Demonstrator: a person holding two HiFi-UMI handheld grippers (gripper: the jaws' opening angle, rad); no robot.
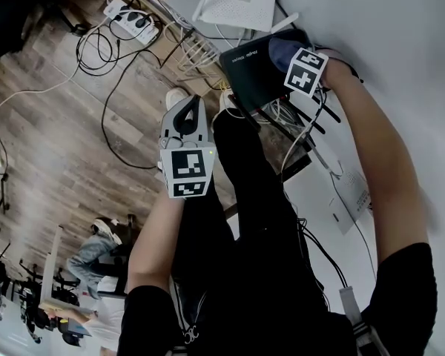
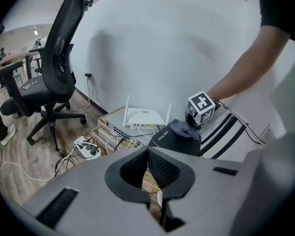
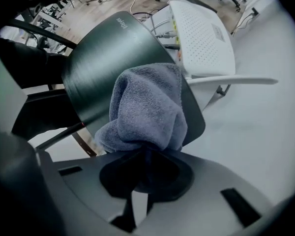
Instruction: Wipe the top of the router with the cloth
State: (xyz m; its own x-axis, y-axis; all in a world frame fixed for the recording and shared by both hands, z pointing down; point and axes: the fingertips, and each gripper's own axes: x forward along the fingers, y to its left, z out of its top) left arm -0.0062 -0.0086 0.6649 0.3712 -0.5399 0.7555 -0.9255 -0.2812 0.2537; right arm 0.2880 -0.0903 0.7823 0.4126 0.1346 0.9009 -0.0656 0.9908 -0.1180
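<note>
Wood-plank flooring runs up to a white wall, with cables [image 1: 107, 80] strewn along it. Nearest the person, the left gripper [image 2: 148, 156] hangs by the legs just left of centre in the head view, its fingers closed together on nothing. Farther out, at about 1 o'clock, the right gripper [image 3: 145, 154] has its fingers clamped on a bunched grey-blue cloth [image 3: 147, 107], which is pressed on the sloping top of the black router [image 3: 113, 48], toward its wall-side edge. Beyond, at 12 o'clock, sits a white router [image 1: 233, 2], with a power strip [image 1: 130, 19] at 11 o'clock. An office chair [image 2: 54, 73] stands well apart at 9 o'clock in the left gripper view.

Only one tuft of cloth looks pinched, so a hard drag could pull it free. The router seems light and tethered by leads. With nothing steadying it, a firm stroke might shove it off its perch or strain a plug.
</note>
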